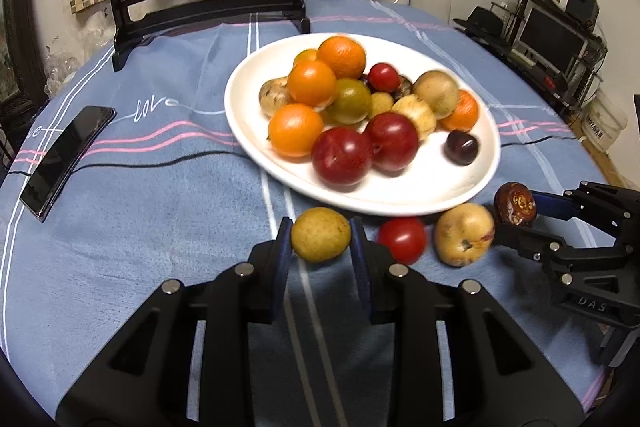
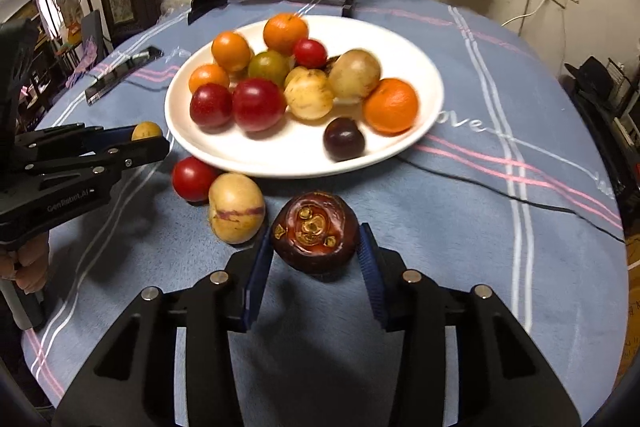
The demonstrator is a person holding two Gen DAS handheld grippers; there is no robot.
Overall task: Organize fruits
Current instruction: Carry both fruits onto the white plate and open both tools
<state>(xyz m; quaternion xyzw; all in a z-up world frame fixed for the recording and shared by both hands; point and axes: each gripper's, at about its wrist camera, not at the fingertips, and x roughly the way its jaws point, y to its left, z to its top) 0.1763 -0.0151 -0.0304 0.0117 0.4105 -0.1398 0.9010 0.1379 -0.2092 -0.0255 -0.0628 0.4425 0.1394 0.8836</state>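
Two grippers work at the near rim of the white plate (image 1: 486,163). The left gripper (image 1: 321,235) is clamped on a small yellow fruit (image 1: 320,234), its blue pads pressing both sides, just off the plate's edge. The right gripper (image 2: 316,247) has a dark brown mangosteen (image 2: 315,231) between its pads; the left pad touches it, while whether the right pad presses I cannot tell. Between the two held fruits, on the blue tablecloth (image 1: 160,219), lie a red tomato (image 1: 402,239) and a pale striped fruit (image 2: 236,207), touching each other and just beside the plate. The plate carries a heap of oranges, red plums and yellowish fruits, with one dark plum (image 2: 344,139) apart at its front. A black phone (image 1: 66,157) lies well to the left.
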